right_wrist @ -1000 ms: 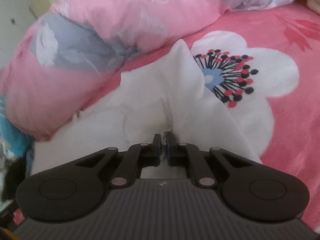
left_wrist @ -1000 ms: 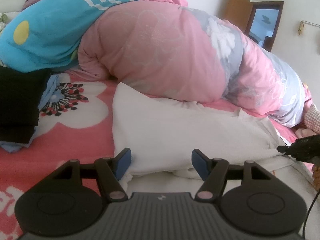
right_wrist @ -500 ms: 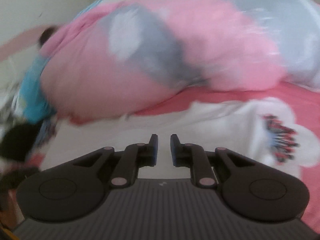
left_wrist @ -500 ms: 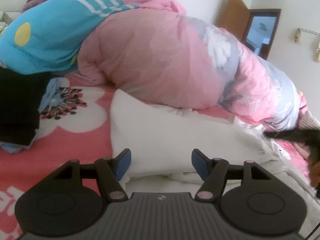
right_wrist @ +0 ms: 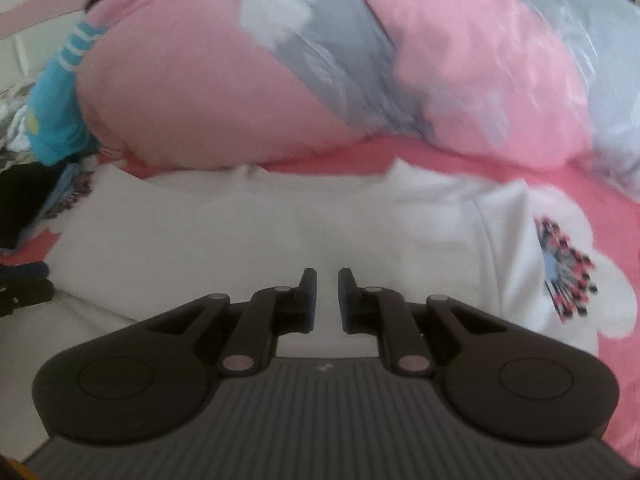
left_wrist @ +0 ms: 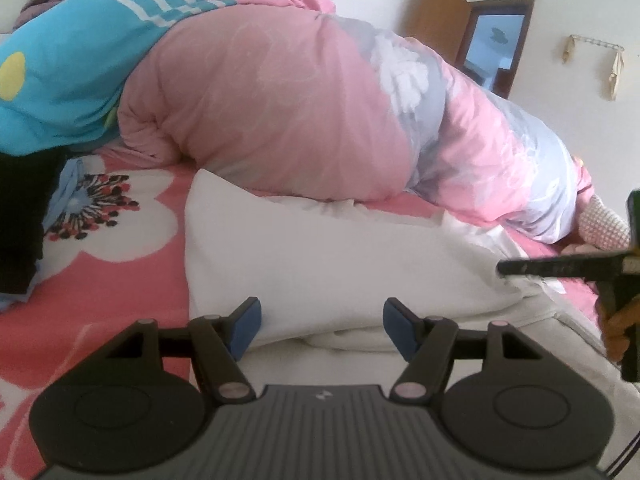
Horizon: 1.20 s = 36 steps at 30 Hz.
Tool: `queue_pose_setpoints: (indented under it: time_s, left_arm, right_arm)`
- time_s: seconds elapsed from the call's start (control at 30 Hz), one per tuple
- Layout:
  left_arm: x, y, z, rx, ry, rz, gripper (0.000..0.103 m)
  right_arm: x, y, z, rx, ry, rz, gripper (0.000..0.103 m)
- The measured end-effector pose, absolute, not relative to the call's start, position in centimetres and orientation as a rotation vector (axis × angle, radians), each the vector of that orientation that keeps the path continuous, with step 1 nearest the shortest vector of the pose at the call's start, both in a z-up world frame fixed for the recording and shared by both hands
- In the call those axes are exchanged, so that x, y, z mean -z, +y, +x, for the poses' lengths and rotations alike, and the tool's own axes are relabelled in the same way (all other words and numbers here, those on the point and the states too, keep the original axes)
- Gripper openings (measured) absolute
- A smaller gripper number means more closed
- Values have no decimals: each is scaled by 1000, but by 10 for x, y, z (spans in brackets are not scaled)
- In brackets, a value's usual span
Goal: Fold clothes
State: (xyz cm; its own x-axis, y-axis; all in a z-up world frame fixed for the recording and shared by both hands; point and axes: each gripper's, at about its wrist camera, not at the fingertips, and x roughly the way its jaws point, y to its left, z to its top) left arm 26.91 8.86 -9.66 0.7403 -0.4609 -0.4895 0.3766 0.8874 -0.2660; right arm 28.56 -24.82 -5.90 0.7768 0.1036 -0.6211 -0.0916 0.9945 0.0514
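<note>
Left wrist view: we find the left hand-held gripper (left_wrist: 322,326) with its blue-padded fingers (left_wrist: 245,327) spread wide and nothing between them; it hovers over the near edge of the white garment (left_wrist: 320,264), which lies partly folded on the bed (left_wrist: 132,280), a pink sheet printed with large white flowers; behind the garment sits a bulky pink and grey quilt (left_wrist: 288,112), its base touching the garment's far edge; a blue blanket (left_wrist: 68,80) with white stripes lies at the far left, and a dark pile of clothing (left_wrist: 22,216) rests on the bed at the left edge, well apart from the garment; the right hand-held gripper (left_wrist: 560,268) enters from the right edge, its dark tip just above the garment's right end; a brown door (left_wrist: 440,12) stands open in the background.

Right wrist view: somewhat blurred; we note the right hand-held gripper (right_wrist: 327,296) with a narrow gap between its fingers, holding nothing; the white garment (right_wrist: 280,232) spreads across the bed (right_wrist: 460,164) just beyond the fingertips; the quilt (right_wrist: 320,72) rises behind it; the left hand-held gripper (right_wrist: 24,284) shows as a dark shape at the left edge, beside the garment's end.
</note>
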Motion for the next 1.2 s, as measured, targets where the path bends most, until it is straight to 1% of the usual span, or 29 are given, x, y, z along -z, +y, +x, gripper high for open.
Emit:
queue_pose_setpoints:
  time_s: [0.13, 0.27, 0.33, 0.4, 0.5, 0.6, 0.67, 0.73, 0.87, 0.93, 1.0, 1.03, 1.2]
  left_arm:
    - [99, 89, 272, 461, 595, -164, 69]
    - [100, 91, 274, 466, 604, -185, 69]
    - [101, 92, 275, 468, 609, -195, 69]
    - [101, 93, 275, 469, 613, -204, 69]
    - [101, 94, 276, 471, 616, -212, 69]
    - [101, 95, 276, 470, 620, -216, 69]
    - [100, 94, 276, 466, 621, -215, 68]
    - [97, 95, 274, 455, 608, -214, 66]
    - [92, 100, 271, 431, 582, -224, 66]
    - [95, 102, 275, 407, 614, -231, 66]
    - [99, 103, 278, 390, 637, -244, 65]
    - [100, 104, 279, 388, 638, -251, 65]
    - [101, 104, 278, 384, 636, -257, 65]
  right_arm:
    - [92, -258, 293, -115, 757, -7, 11]
    - [74, -248, 302, -74, 816, -41, 12]
    - [60, -233, 296, -115, 756, -71, 12]
    - [45, -218, 297, -189, 684, -33, 12]
    - [39, -194, 305, -293, 618, -5, 12]
    - [58, -174, 319, -360, 648, -5, 12]
    - [81, -169, 326, -371, 708, -1, 11]
    - [105, -169, 327, -381, 719, 7, 11]
    - [109, -178, 336, -385, 742, 102, 11]
    - [109, -176, 341, -384, 750, 94, 11]
    - [98, -165, 347, -366, 788, 42, 11]
    - [88, -158, 348, -379, 776, 14, 13]
    - [38, -118, 350, -531, 645, -91, 13]
